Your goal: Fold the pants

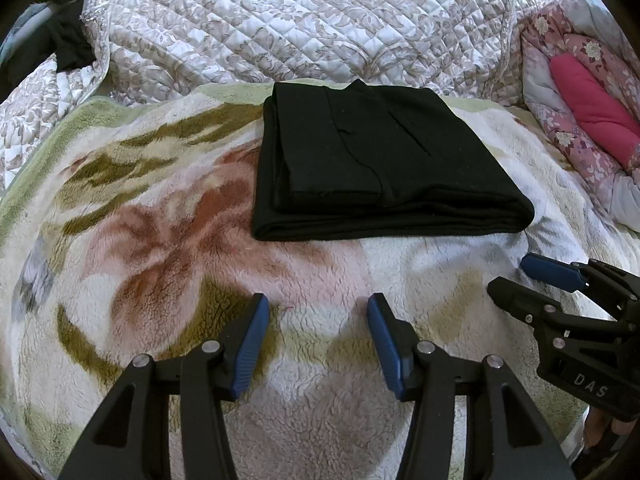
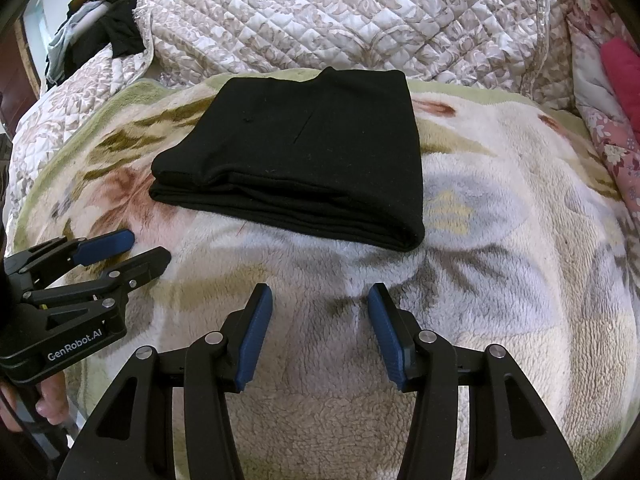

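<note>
The black pants [image 1: 380, 160] lie folded into a compact rectangle on the fleece floral blanket [image 1: 160, 240]. They also show in the right wrist view [image 2: 312, 160]. My left gripper [image 1: 318, 304] is open and empty, hovering over the blanket a short way in front of the pants. My right gripper [image 2: 320, 294] is open and empty, also in front of the pants, to the right of the left one. Each gripper shows in the other's view: the right one [image 1: 516, 276] at the right edge, the left one [image 2: 150, 246] at the left edge. Neither touches the pants.
A quilted beige bedspread [image 1: 280, 20] is bunched behind the pants. A pink floral quilt with a magenta pillow [image 1: 592, 108] lies at the far right. Dark clothes [image 2: 116, 28] hang at the far left. The blanket [image 2: 500, 260] extends around the pants.
</note>
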`<action>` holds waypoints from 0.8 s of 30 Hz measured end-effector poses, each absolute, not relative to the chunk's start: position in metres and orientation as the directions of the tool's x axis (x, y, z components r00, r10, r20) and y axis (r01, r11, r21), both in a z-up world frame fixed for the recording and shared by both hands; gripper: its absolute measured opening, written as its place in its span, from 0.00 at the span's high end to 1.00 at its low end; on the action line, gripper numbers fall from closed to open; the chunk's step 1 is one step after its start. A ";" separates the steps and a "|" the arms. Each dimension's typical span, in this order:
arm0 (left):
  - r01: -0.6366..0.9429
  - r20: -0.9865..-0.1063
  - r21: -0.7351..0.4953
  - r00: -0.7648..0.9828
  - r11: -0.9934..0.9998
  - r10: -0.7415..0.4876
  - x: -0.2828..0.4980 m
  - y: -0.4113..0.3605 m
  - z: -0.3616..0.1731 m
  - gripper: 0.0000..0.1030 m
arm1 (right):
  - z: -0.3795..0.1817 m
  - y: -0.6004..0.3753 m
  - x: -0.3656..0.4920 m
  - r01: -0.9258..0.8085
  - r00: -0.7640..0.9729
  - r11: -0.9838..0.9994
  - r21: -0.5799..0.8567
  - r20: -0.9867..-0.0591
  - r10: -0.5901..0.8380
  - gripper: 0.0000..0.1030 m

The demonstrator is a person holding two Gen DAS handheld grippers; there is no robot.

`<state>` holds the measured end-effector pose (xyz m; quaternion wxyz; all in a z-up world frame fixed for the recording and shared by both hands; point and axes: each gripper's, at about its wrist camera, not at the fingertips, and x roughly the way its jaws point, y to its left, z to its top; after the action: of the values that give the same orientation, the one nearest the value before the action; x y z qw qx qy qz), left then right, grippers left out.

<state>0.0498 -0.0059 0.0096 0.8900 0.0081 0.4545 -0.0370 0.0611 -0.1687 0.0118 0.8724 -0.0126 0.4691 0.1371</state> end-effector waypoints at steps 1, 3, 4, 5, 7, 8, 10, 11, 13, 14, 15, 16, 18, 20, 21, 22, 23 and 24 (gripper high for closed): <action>0.073 -0.810 -0.020 0.584 0.997 -0.059 0.050 -0.006 0.010 0.47 | 0.012 -0.169 0.061 -0.252 0.523 0.962 0.106 -0.822 0.228 0.50; 0.073 -0.809 -0.019 0.584 0.997 -0.058 0.049 -0.006 0.009 0.47 | 0.012 -0.168 0.061 -0.253 0.523 0.962 0.105 -0.822 0.227 0.49; 0.072 -0.809 -0.018 0.585 0.997 -0.057 0.050 -0.006 0.009 0.47 | 0.012 -0.168 0.061 -0.253 0.523 0.962 0.105 -0.822 0.227 0.48; 0.073 -0.809 -0.018 0.585 0.997 -0.057 0.050 -0.006 0.009 0.47 | 0.011 -0.168 0.061 -0.254 0.524 0.962 0.102 -0.821 0.225 0.48; 0.072 -0.809 -0.018 0.584 0.997 -0.057 0.050 -0.006 0.009 0.47 | 0.011 -0.167 0.061 -0.254 0.524 0.962 0.101 -0.822 0.224 0.47; 0.072 -0.809 -0.018 0.584 0.997 -0.057 0.050 -0.006 0.009 0.47 | 0.011 -0.168 0.061 -0.253 0.524 0.962 0.101 -0.821 0.224 0.47; 0.072 -0.809 -0.018 0.585 0.997 -0.057 0.050 -0.005 0.009 0.47 | 0.011 -0.167 0.061 -0.253 0.524 0.962 0.102 -0.822 0.225 0.47; 0.073 -0.809 -0.017 0.585 0.997 -0.056 0.050 -0.006 0.009 0.47 | 0.011 -0.168 0.061 -0.253 0.524 0.962 0.101 -0.822 0.224 0.47; 0.073 -0.809 -0.017 0.585 0.997 -0.056 0.050 -0.006 0.009 0.47 | 0.011 -0.167 0.061 -0.253 0.524 0.962 0.101 -0.822 0.224 0.47; 0.073 -0.809 -0.017 0.585 0.997 -0.057 0.050 -0.006 0.009 0.47 | 0.011 -0.168 0.061 -0.253 0.524 0.962 0.101 -0.822 0.224 0.47; 0.073 -0.809 -0.017 0.585 0.997 -0.057 0.050 -0.006 0.009 0.47 | 0.011 -0.167 0.061 -0.253 0.524 0.962 0.101 -0.822 0.224 0.47; 0.073 -0.809 -0.017 0.585 0.997 -0.057 0.050 -0.006 0.009 0.47 | 0.011 -0.167 0.061 -0.253 0.524 0.962 0.101 -0.822 0.224 0.47; 0.073 -0.809 -0.017 0.585 0.997 -0.057 0.050 -0.005 0.009 0.47 | 0.011 -0.167 0.061 -0.253 0.524 0.962 0.100 -0.822 0.224 0.47; 0.074 -0.809 -0.016 0.585 0.997 -0.057 0.050 -0.006 0.009 0.47 | 0.011 -0.167 0.061 -0.253 0.525 0.962 0.100 -0.821 0.224 0.47; 0.074 -0.809 -0.016 0.585 0.997 -0.057 0.050 -0.006 0.009 0.47 | 0.011 -0.167 0.061 -0.253 0.525 0.962 0.100 -0.821 0.223 0.47; 0.074 -0.809 -0.016 0.585 0.997 -0.057 0.050 -0.006 0.009 0.47 | 0.011 -0.167 0.061 -0.252 0.525 0.962 0.100 -0.821 0.223 0.47; 0.074 -0.809 -0.017 0.584 0.997 -0.057 0.050 -0.006 0.009 0.47 | 0.011 -0.167 0.061 -0.252 0.525 0.963 0.100 -0.821 0.223 0.47; 0.074 -0.810 -0.017 0.584 0.997 -0.057 0.050 -0.006 0.009 0.47 | 0.011 -0.167 0.061 -0.252 0.525 0.963 0.099 -0.821 0.222 0.47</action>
<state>0.0501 -0.0060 0.0091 0.8900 0.0094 0.4544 -0.0370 0.0611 -0.1667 0.0113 0.8731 -0.0159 0.4679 0.1358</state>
